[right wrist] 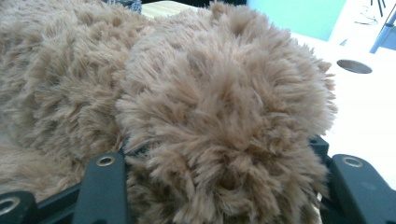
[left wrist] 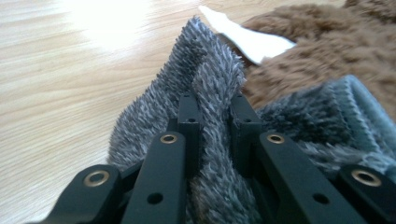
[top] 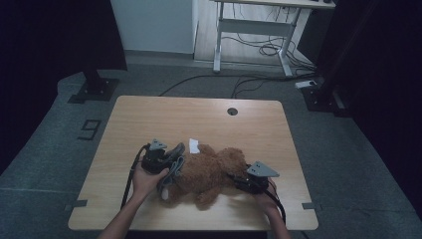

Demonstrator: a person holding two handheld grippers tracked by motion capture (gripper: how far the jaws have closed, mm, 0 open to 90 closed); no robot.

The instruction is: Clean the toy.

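left fingers (left wrist: 189, 121) pinch a fold of grey fleece garment (left wrist: 205, 88), likely to work it along the brown teddy bear (top: 211, 172); right fingers (right wrist: 105, 186) clasp the bear's head, steadying it near the bench's (top: 149, 114) front edge; its white tag (left wrist: 245, 37) shows no legible writing

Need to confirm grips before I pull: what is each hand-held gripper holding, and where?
Left hand-held gripper pinches a raised fold of the grey fuzzy cloth. Right hand-held gripper has its jaws wide around the brown teddy bear's head; a firm clamp cannot be told.
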